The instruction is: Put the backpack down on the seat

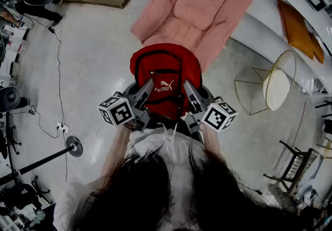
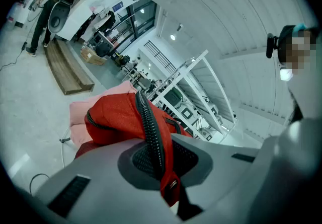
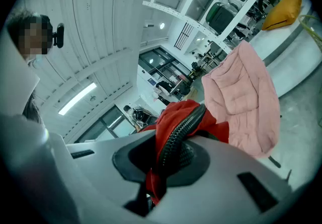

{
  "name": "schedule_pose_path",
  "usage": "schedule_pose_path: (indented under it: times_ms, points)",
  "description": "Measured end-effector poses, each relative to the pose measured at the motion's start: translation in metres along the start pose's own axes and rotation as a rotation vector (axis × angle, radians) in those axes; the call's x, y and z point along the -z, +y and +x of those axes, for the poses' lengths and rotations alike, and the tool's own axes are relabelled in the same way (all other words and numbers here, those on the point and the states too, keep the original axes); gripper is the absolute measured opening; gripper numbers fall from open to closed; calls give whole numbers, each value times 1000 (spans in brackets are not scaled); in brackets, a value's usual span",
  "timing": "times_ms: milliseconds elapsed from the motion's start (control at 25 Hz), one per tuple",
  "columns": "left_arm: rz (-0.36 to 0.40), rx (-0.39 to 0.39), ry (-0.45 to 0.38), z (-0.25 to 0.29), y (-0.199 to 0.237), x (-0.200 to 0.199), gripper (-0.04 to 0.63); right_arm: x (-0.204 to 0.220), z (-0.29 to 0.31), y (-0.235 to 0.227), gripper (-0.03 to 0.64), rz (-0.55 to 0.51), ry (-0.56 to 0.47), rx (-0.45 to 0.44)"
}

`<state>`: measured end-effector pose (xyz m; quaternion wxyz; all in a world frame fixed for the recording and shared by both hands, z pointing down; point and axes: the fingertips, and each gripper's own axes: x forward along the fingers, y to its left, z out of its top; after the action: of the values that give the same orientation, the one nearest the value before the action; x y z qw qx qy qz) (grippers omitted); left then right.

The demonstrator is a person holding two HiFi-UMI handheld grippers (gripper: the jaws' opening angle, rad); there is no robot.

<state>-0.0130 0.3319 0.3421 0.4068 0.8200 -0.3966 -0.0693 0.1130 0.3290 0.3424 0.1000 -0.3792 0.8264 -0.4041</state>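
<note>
The backpack (image 1: 165,71) hangs in front of us, short of the pink seat (image 1: 193,7), which lies straight ahead beyond it. The left gripper (image 1: 149,83) and right gripper (image 1: 188,87) have their fingers clenched on its top edge, both equally near.
</note>
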Motion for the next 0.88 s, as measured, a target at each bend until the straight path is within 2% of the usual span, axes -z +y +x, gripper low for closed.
schedule_pose_path:
  times_ms: [200, 440, 600, 760, 880]
  points:
    - [85, -31, 26, 2, -3, 8, 37, 11, -5, -2, 49, -64, 26, 7]
    - [169, -15, 49, 1, -10, 3, 37, 7, -4, 5, 49, -105, 0, 34]
    - [216, -1, 59, 0, -11, -3, 37, 3, -1, 11, 49, -160, -25, 80]
    - [324, -10, 102, -2, -9, -4, 37, 9, 2, 17, 49, -232, -27, 133]
    - [364, -10, 117, -2, -7, -7, 37, 11, 8, 20, 49, -281, -19, 157]
